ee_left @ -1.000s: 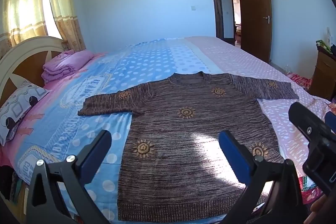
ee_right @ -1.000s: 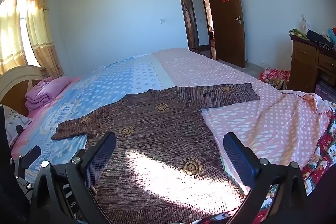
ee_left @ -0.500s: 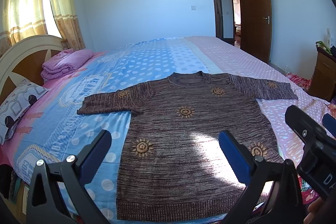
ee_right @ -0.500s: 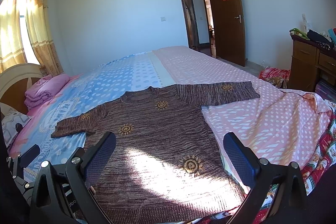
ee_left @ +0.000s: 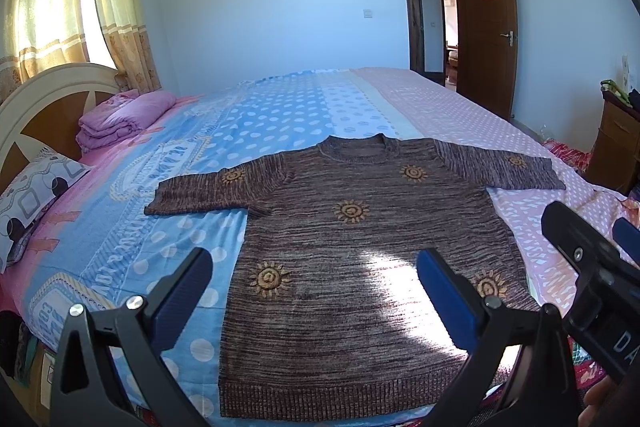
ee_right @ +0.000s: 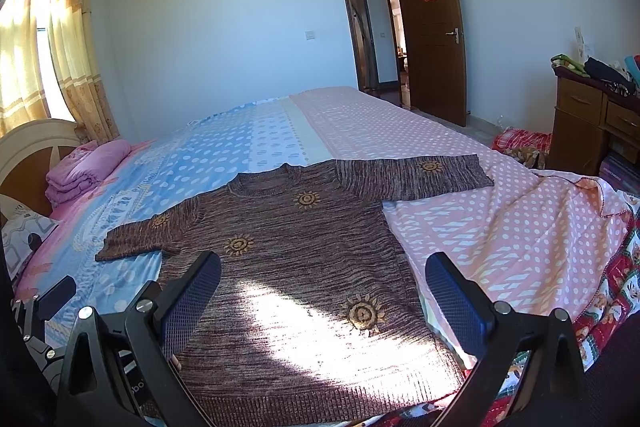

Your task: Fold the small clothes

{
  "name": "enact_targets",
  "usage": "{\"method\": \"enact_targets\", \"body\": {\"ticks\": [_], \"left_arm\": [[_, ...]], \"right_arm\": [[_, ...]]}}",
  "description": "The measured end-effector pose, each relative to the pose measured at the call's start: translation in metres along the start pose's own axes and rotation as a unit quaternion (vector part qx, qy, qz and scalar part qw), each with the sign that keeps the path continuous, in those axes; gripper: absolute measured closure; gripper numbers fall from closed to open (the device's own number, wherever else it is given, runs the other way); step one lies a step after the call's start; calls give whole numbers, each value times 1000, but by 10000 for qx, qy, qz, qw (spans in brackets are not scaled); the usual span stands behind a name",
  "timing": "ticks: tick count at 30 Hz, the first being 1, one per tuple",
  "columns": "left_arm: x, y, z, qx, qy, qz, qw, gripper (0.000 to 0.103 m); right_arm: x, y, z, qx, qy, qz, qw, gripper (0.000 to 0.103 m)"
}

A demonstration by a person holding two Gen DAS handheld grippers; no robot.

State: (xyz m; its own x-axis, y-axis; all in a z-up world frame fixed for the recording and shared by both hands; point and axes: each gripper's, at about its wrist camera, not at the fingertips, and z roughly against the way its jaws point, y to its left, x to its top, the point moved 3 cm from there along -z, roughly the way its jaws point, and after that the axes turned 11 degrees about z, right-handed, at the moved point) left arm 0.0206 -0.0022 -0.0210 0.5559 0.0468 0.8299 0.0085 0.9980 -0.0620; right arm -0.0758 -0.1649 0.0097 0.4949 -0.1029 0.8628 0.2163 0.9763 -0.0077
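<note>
A brown knit sweater [ee_left: 352, 259] with orange sun motifs lies flat on the bed, both sleeves spread out, hem toward me. It also shows in the right wrist view [ee_right: 304, 267]. My left gripper [ee_left: 314, 283] is open and empty, held above the hem's left half. My right gripper [ee_right: 324, 291] is open and empty, held above the hem's right half. The right gripper's body shows at the right edge of the left wrist view [ee_left: 592, 267].
The bed [ee_left: 168, 219] has a blue dotted cover on the left and a pink dotted one [ee_right: 500, 227] on the right. Folded pink bedding [ee_left: 120, 119] and a pillow [ee_left: 32, 191] lie by the headboard. A wooden dresser [ee_right: 592, 123] stands at right. A door [ee_right: 432, 35] is open behind.
Both grippers have shifted very slightly; the sweater sits a touch lower and left in the views. Nothing was grasped or released.
</note>
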Motion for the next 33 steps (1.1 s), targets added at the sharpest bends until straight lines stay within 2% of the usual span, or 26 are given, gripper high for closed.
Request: {"method": "enact_targets", "body": {"ticks": [21,33], "left_arm": [[-4,0,-10,-44,158,70,9998,0],[7,5,-45,-34,347,149,9993,0]], "right_arm": [[-3,-2,-7,-49,119,41,9999,1],[8,2,-43,-111,357,121,9992,1]]}}
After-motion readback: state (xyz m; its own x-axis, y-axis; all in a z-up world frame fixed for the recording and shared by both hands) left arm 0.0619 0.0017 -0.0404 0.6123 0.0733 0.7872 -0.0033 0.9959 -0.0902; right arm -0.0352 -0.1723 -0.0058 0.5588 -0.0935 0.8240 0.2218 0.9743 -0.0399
